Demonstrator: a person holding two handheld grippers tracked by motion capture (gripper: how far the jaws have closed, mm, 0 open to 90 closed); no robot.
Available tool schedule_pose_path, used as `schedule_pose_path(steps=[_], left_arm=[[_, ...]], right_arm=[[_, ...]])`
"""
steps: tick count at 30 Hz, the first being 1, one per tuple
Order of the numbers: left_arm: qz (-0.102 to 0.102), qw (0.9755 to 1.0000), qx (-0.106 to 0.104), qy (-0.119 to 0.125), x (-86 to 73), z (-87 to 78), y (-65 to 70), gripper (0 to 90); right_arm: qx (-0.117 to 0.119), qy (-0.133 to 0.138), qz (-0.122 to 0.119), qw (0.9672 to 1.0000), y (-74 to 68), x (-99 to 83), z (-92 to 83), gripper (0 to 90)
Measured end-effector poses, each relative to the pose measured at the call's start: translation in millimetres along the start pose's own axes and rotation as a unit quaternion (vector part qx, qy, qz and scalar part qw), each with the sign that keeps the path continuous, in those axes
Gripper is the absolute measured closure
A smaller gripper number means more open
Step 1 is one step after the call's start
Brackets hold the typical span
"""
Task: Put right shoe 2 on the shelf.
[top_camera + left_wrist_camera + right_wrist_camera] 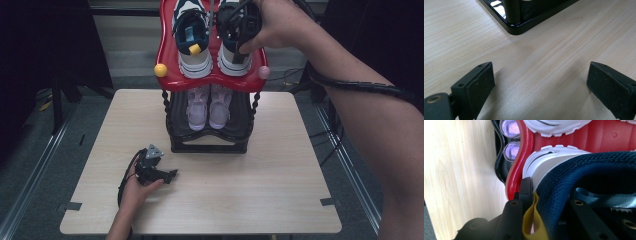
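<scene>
A two-tier shoe rack stands at the back of the table; its red top shelf (167,55) carries a pair of navy-and-white sneakers. My right gripper (239,30) is shut on the heel collar of the right sneaker (235,62). In the right gripper view, that gripper (549,195) has one jaw outside the white heel and the other inside the navy collar (584,170), beside a yellow pull tab (530,220). The left sneaker (192,35) lies alongside, untouched. My left gripper (167,176) rests on the table, open (540,85), with bare wood between its jaws.
A pair of lilac shoes (209,105) sits on the black lower shelf (207,147), whose corner (516,27) lies just ahead of the left gripper. The light wooden table (225,200) stretches in front of the rack. Dark floor and rails surround the table.
</scene>
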State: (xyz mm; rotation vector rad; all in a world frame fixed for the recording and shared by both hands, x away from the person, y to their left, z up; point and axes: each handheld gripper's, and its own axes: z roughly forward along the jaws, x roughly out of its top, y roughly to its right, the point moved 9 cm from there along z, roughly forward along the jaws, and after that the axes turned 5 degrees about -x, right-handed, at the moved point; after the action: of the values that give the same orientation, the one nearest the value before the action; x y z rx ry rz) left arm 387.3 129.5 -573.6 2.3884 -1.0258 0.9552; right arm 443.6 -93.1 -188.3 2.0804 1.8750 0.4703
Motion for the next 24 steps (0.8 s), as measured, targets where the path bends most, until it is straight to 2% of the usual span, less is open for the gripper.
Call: schedule_pose_path(steps=[2, 9, 13, 19, 24], left_arm=[[0.0, 1.0, 0.0, 0.0, 0.0, 0.0, 0.0, 7.1], [0.0, 1.0, 0.0, 0.0, 0.0, 0.0, 0.0, 7.1], [0.0, 1.0, 0.0, 0.0, 0.1, 0.1, 0.0, 7.2], [0.0, 1.0, 0.0, 0.0, 0.0, 0.0, 0.0, 7.1], [0.0, 1.0, 0.0, 0.0, 0.0, 0.1, 0.0, 7.1]], right_arm=[[-0.003, 0.007, -0.003, 1.0, 2.1, 3.2, 3.5, 74.1], [0.0, 0.008, -0.003, 1.0, 6.0, 6.7, 13.7, 73.9], [0.003, 0.008, -0.011, 0.9999, 7.8, 7.4, 18.8, 73.8], [0.006, 0.013, -0.015, 0.9998, 9.2, 9.3, 18.4, 73.4], [0.007, 0.019, -0.029, 0.9994, 9.8, 10.8, 18.2, 73.1]])
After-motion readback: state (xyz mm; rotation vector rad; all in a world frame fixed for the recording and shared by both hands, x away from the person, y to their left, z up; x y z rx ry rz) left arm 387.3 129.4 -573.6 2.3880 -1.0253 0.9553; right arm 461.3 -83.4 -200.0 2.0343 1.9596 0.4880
